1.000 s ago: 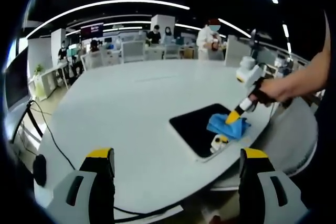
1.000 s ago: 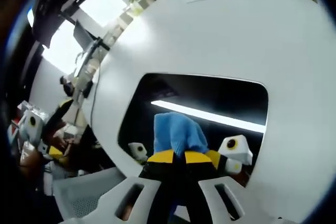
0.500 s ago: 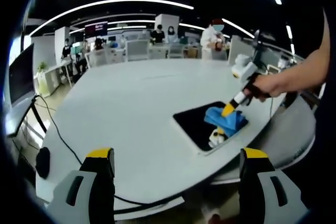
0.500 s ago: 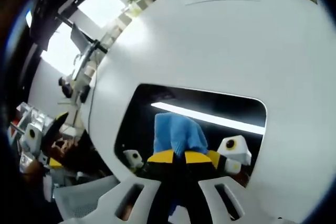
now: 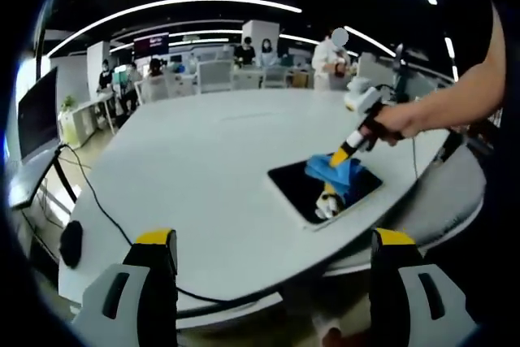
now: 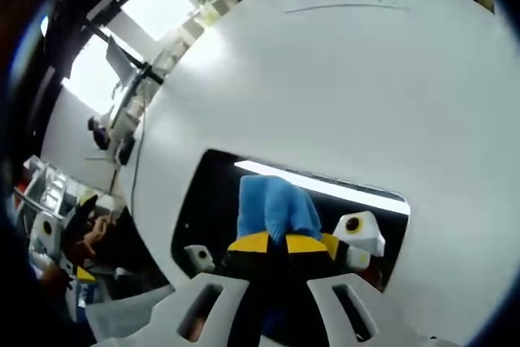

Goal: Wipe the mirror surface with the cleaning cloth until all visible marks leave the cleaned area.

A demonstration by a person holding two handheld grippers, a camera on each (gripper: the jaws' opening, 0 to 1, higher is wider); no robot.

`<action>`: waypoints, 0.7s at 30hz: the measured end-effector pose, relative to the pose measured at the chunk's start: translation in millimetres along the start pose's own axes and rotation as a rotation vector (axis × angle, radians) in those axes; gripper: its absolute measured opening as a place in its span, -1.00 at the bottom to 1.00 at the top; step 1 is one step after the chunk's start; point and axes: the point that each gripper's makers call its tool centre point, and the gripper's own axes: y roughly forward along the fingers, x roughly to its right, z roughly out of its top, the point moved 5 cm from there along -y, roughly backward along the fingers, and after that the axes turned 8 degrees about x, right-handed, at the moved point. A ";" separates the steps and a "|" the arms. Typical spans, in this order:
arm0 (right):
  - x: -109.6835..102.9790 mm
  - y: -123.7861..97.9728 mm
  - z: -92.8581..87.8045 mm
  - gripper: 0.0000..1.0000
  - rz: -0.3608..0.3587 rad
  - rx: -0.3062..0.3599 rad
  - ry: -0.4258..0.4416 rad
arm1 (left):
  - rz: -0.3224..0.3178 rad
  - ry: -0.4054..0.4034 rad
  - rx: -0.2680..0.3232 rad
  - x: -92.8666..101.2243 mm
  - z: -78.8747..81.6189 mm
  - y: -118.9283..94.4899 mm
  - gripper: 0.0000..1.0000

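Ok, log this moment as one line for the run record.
phase: wiping | right tool: shut on blue cloth, pressed on mirror | left tool: open, held off the white table, idle

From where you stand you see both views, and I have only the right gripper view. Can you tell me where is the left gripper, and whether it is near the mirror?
Observer: The left gripper is held open, back from the table's near edge, well short of the mirror.
Operator: Is the mirror close to the table's edge?
Observer: Yes. It lies flat near the rim of the round white table, on the side where the person's forearm reaches in.
Operator: How does my gripper stand on the cloth?
Observer: The right gripper slants down from the hand, its yellow tips on the blue cloth, which sits on the mirror's far part.
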 end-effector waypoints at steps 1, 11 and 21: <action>0.6 0.8 2.0 -1.00 -0.003 0.003 0.000 | 0.000 0.000 0.002 0.0 0.5 0.0 0.99; 2.0 8.4 17.9 -1.00 -0.013 0.019 0.021 | -0.031 0.032 0.013 3.3 14.5 15.3 0.99; 5.0 9.7 17.2 -1.00 0.007 0.020 -0.001 | -0.052 0.060 0.024 4.3 24.1 22.6 0.99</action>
